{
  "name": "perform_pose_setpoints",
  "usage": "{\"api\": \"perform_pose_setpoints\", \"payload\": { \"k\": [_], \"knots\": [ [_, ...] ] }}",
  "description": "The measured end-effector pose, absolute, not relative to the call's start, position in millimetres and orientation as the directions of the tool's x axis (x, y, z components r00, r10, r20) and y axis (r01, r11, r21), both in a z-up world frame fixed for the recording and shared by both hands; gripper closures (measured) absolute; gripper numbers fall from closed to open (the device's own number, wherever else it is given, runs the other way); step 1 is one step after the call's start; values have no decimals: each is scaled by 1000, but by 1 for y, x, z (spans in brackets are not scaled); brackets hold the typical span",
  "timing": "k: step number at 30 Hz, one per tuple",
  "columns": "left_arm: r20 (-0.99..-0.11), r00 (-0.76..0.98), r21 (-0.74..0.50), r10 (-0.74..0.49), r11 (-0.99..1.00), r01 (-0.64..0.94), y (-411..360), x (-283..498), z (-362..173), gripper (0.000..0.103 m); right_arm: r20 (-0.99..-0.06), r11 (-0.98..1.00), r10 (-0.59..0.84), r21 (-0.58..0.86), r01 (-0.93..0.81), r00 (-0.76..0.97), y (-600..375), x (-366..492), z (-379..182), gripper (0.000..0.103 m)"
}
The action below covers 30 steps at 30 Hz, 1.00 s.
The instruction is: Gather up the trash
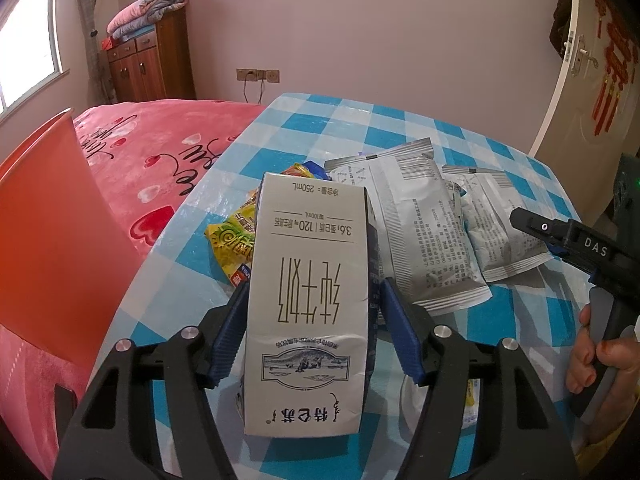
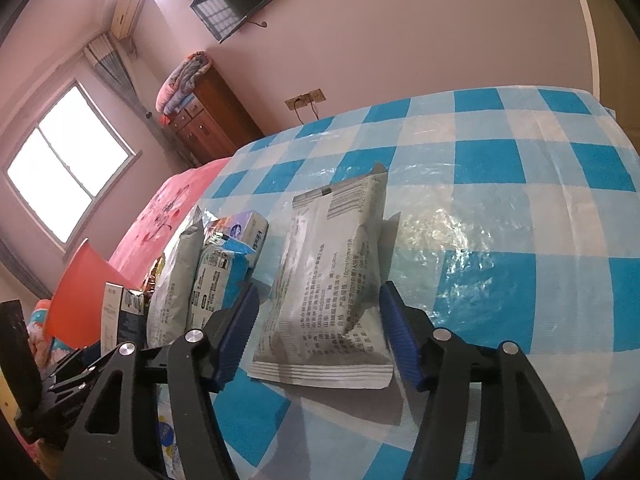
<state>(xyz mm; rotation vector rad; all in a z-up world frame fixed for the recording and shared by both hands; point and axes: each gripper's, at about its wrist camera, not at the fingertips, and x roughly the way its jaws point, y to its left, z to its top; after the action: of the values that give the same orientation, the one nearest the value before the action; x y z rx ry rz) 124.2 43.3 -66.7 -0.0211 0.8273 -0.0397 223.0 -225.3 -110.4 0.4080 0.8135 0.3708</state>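
A white milk carton (image 1: pixel 308 300) stands between the blue pads of my left gripper (image 1: pixel 314 292), and both pads press on its sides. My right gripper (image 2: pixel 319 292) is open around a grey foil packet (image 2: pixel 332 280). The right pad touches the packet's edge, and a gap shows at the left pad. In the left wrist view a finger (image 1: pixel 532 226) of the right gripper reaches over the small grey packet (image 1: pixel 496 232), with a hand (image 1: pixel 592 360) on the grip. An orange bin (image 1: pixel 52 220) stands left of the table.
More trash lies on the blue-checked table (image 1: pixel 500 320): a yellow-green wrapper (image 1: pixel 232 240), a large grey packet (image 1: pixel 424 232), a blue-white packet (image 2: pixel 224 272) and a tissue pack (image 2: pixel 248 232). A pink bed (image 1: pixel 160 152) lies beyond the bin. A door (image 1: pixel 580 60) is at right.
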Motion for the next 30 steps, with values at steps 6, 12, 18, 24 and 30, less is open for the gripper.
{"api": "perform_pose_setpoints", "payload": {
  "k": [6, 12, 18, 24, 30],
  "knots": [
    [-736, 676, -38, -43, 999, 22, 45, 123, -67, 38, -645, 873, 454, 461, -161, 614, -219, 224, -113, 55],
    [-735, 676, -49, -48, 999, 18, 46, 122, -66, 38, -645, 888, 439, 419, -192, 625, -211, 220, -109, 66],
    [-729, 682, -57, -57, 998, 21, 46, 120, -64, 38, -629, 883, 450, 422, -207, 634, -213, 217, -107, 85],
    [-724, 685, -66, -76, 997, 40, 44, 115, -60, 38, -627, 889, 442, 401, -221, 642, -213, 211, -104, 91],
    [-719, 689, -79, -91, 996, 48, 44, 108, -56, 38, -659, 930, 348, 330, -159, 667, -230, 208, -98, 91]
  ]
}}
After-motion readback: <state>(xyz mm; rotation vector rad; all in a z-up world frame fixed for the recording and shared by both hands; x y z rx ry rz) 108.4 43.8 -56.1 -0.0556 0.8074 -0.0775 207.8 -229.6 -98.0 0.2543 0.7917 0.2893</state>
